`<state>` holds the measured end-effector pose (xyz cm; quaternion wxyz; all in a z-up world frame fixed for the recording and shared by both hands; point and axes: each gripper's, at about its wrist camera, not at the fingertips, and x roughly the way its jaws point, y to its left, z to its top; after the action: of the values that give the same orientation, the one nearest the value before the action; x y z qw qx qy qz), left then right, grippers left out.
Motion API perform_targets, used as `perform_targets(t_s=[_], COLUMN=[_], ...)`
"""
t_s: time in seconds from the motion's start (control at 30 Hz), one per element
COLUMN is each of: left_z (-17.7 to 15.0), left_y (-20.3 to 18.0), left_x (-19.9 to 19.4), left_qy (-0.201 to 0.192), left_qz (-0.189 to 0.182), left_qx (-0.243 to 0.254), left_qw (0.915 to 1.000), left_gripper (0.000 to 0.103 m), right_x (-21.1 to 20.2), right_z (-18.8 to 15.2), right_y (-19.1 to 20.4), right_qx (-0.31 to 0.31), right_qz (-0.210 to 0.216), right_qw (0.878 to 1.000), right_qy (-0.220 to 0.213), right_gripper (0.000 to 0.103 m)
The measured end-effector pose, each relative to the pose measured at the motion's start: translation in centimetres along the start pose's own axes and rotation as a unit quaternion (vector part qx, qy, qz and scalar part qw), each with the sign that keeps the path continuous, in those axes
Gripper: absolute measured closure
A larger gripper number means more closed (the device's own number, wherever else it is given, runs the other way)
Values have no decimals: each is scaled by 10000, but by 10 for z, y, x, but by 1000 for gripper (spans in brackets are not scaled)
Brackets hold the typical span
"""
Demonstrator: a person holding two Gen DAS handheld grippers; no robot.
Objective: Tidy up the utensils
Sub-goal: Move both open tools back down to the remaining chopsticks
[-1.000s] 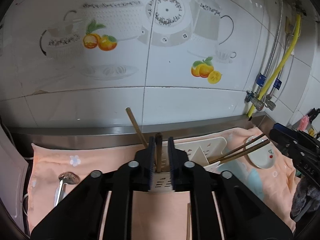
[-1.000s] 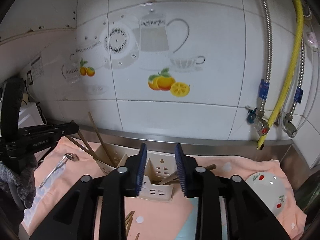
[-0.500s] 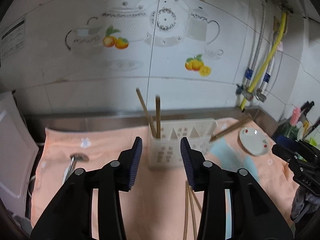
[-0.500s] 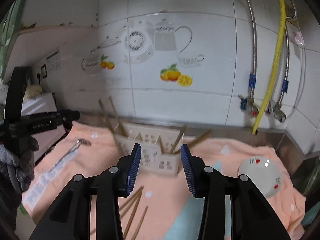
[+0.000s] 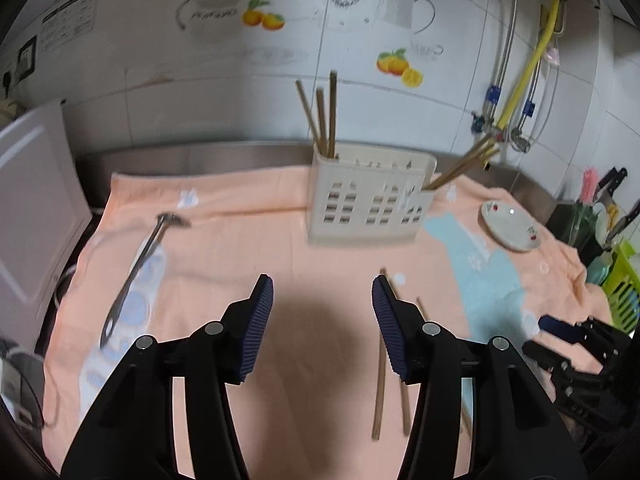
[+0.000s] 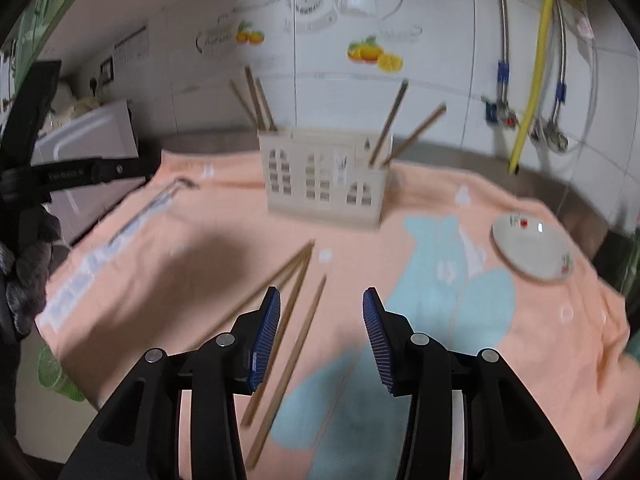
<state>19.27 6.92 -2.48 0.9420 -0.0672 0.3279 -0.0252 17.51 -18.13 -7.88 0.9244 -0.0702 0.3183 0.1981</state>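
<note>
Chopsticks (image 6: 296,320) lie loose on the peach towel (image 6: 200,272) in front of the cream holder (image 6: 324,176), near its base, and they look like light, stiff, thin wood that will roll or slip unless pinched near the middle. Both the left gripper (image 5: 322,320) and right gripper (image 6: 320,332) are spread wide and empty. Motion blur makes the count uncertain, perhaps four.

Left gripper (image 5: 322,322): black plastic linkage arms, silver round screws at pivots, blue ribbed pads (image 5: 256,326). Right gripper (image 6: 320,338): same black arms, silver screws, blue ribbed pads (image 6: 265,336). Grey knit glove (image 6: 24,276) at left edge of right wrist view.
</note>
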Motion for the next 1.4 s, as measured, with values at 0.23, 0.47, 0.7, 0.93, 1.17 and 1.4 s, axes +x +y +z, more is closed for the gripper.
perform_targets(t_s=[0.23, 0.47, 0.7, 0.93, 1.17, 1.4], left_z=[-36, -61, -73, -78, -81, -83], left_y=[5, 9, 17, 19, 20, 15], left_x=[2, 7, 9, 11, 15, 20], left_qy=[211, 394, 484, 547, 618, 681], left_qz=[42, 63, 130, 90, 55, -35], left_qx=[-85, -183, -239, -248, -273, -223], left_qw=[9997, 9990, 9985, 9982, 9977, 9974], left_gripper=[51, 51, 51, 51, 51, 51], right_x=[13, 28, 44, 55, 61, 69], right_z=[-45, -61, -60, -59, -59, -63], right_y=[15, 20, 23, 26, 23, 24], right_qx=[174, 475, 546, 595, 694, 724], right_qz=[-20, 28, 83, 99, 45, 32], right_qw=[9990, 9972, 9959, 9951, 9939, 9927], right_qy=[419, 578, 714, 786, 861, 961], right_gripper=[65, 78, 88, 90, 93, 93])
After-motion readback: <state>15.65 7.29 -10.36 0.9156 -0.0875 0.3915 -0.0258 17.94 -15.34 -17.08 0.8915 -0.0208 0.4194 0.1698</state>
